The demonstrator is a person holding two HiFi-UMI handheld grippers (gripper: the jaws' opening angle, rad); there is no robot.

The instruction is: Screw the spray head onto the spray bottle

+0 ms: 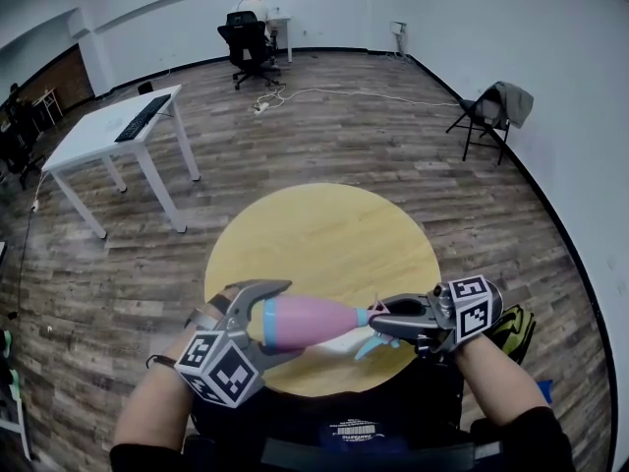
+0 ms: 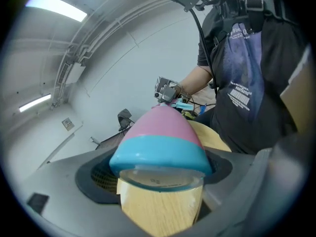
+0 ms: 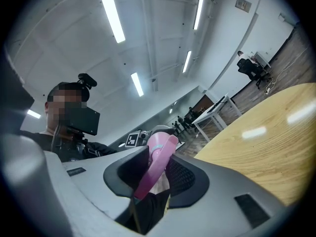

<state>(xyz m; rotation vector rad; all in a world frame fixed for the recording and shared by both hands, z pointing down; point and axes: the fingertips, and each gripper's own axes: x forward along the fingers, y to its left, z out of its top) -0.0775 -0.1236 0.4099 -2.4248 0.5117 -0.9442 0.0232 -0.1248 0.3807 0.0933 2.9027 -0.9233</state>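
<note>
One spray bottle point(image 1: 314, 320), pink with a blue band, is held lying level above one round wooden table point(image 1: 324, 226). Its wide base is clamped between the jaws of the left gripper point(image 1: 275, 321). One spray head point(image 1: 371, 345), pink with a blue trigger, is gripped by the closed jaws of the right gripper point(image 1: 385, 324) and is set against the bottle's narrow neck; how far it is threaded on cannot be told. Farther back, one white desk point(image 1: 108, 131) and one folding chair point(image 1: 486, 121) are seen.
</note>
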